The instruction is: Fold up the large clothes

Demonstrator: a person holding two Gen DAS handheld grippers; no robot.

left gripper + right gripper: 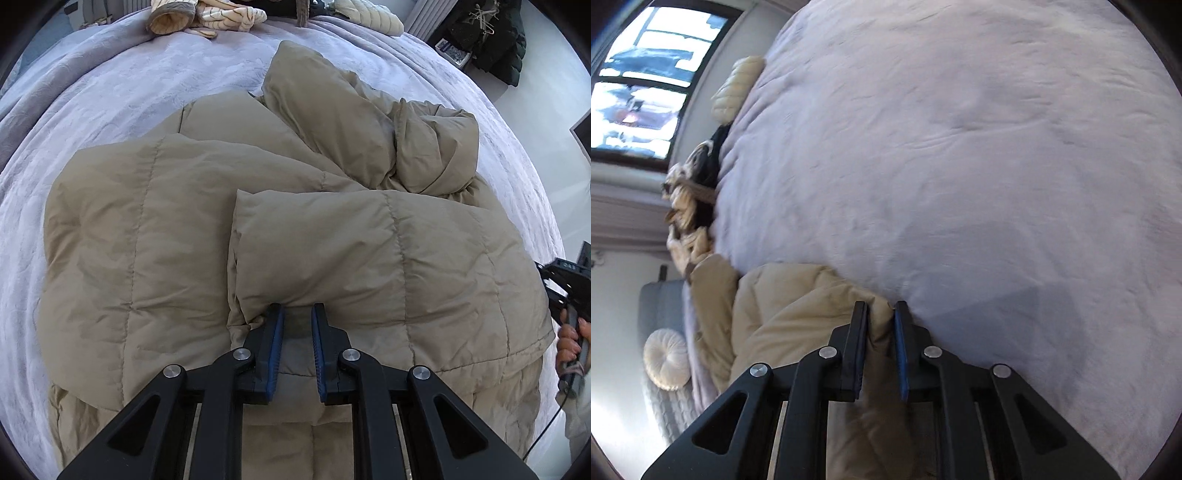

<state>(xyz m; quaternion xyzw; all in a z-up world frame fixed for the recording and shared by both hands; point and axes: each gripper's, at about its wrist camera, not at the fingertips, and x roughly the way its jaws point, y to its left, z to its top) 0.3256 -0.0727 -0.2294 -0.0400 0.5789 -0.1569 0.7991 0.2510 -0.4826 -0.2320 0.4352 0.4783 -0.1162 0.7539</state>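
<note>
A large tan puffer jacket point(147, 240) lies rumpled on a lavender bedspread point(129, 92), one sleeve bunched at its far right. My left gripper point(297, 321) points down at it and is shut on a folded flap near the jacket's near edge, with fabric showing between the blue pads. In the right wrist view, my right gripper point(881, 317) is shut on an edge of the same jacket point(783, 306), with tan fabric pinched between its fingers. The right gripper's body and the hand point(570, 339) holding it show at the right edge of the left wrist view.
Other clothes lie along the bed's far edge: a cream patterned garment point(207, 16) and a cream quilted one point(373, 16). Dark coats point(491, 40) hang at the back right. A wide stretch of bare bedspread point(960, 166) lies beyond the right gripper. A round white cushion point(666, 358) sits near a window point(646, 81).
</note>
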